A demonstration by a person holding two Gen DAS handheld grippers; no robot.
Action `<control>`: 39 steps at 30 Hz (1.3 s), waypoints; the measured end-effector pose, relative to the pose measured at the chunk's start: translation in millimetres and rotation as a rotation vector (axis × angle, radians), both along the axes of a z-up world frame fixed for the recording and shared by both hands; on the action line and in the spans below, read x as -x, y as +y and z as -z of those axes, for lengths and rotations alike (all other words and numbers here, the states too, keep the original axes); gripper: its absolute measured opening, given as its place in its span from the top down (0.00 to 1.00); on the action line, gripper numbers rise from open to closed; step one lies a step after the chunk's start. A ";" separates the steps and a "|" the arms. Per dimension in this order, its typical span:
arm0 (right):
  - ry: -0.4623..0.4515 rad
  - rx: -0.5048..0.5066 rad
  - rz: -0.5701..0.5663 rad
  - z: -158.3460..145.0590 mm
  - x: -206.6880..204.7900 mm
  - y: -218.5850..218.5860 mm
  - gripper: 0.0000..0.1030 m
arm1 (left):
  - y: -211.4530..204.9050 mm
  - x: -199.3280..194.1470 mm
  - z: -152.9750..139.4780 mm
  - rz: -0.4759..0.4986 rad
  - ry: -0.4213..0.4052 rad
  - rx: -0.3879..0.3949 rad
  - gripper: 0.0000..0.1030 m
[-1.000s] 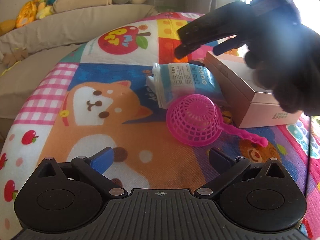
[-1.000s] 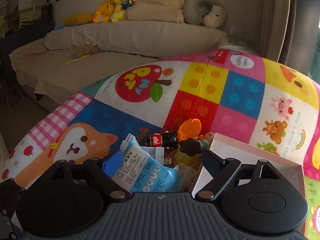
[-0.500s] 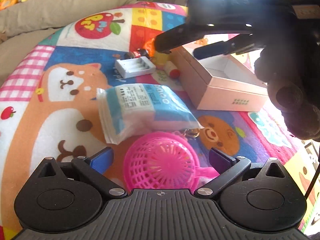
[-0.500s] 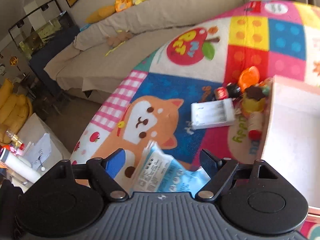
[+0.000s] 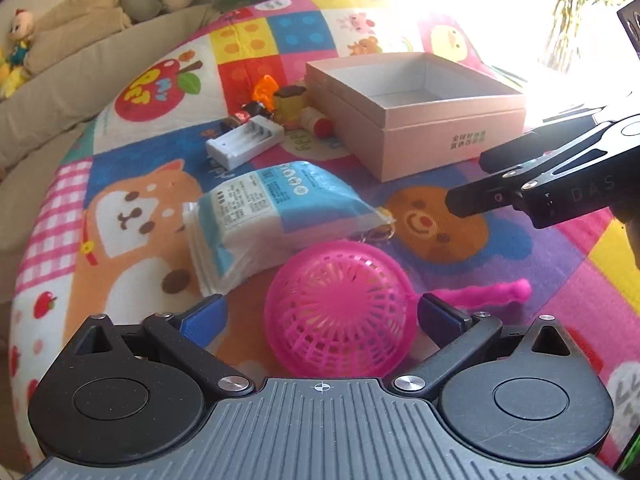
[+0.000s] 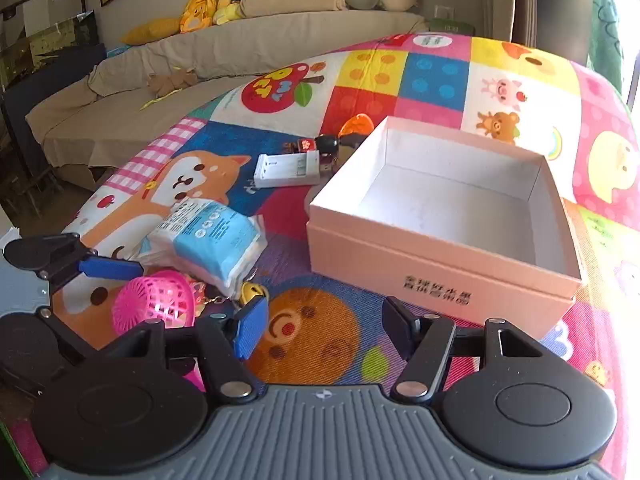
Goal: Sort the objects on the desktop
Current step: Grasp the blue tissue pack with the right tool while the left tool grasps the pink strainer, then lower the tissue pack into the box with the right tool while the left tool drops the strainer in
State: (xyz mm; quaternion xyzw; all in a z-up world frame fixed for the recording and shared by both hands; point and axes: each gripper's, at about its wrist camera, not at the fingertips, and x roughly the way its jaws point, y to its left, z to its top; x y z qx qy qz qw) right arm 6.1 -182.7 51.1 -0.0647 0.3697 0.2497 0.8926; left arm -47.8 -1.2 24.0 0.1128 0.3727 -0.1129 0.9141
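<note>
So far nothing is sorted: the pink box (image 6: 436, 240) sits empty mid-mat (image 5: 500, 264), tissue pack (image 5: 280, 216), charger (image 5: 244, 142) and small toys beside it, while both wide-open, empty claws, left gripper (image 5: 320, 312) and right gripper (image 6: 324, 320), flank the pink strainer (image 5: 340, 312).

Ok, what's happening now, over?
Both grippers open: left around pink scoop, right hovering empty. Box empty. Tissue pack beside scoop.

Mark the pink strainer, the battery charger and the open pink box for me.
pink strainer (image 5: 340, 308): left wrist view, middle of its mesh dome.
battery charger (image 5: 244, 141): left wrist view, top face of its white body.
open pink box (image 6: 436, 272): right wrist view, its near outer wall.
</note>
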 end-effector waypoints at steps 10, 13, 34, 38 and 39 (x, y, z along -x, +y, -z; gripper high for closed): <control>-0.061 0.043 -0.129 8.5 18.6 48.3 0.19 | 77.7 -18.8 -9.4 -0.333 -0.074 -0.176 0.00; -0.117 0.030 -0.165 -1.9 11.4 65.7 0.16 | 101.7 -20.7 -15.4 -0.392 -0.050 -0.048 0.00; -0.056 -0.035 -0.106 -32.9 -34.2 90.2 0.50 | 39.7 -23.3 3.1 -0.255 0.050 0.146 0.00; -0.080 -0.057 -0.066 -54.7 1.1 33.8 0.49 | 34.2 -33.6 5.0 -0.269 0.072 0.173 0.00; -0.064 -0.049 -0.043 -53.1 9.9 19.4 0.49 | 32.1 -35.2 4.8 -0.265 0.075 0.180 0.00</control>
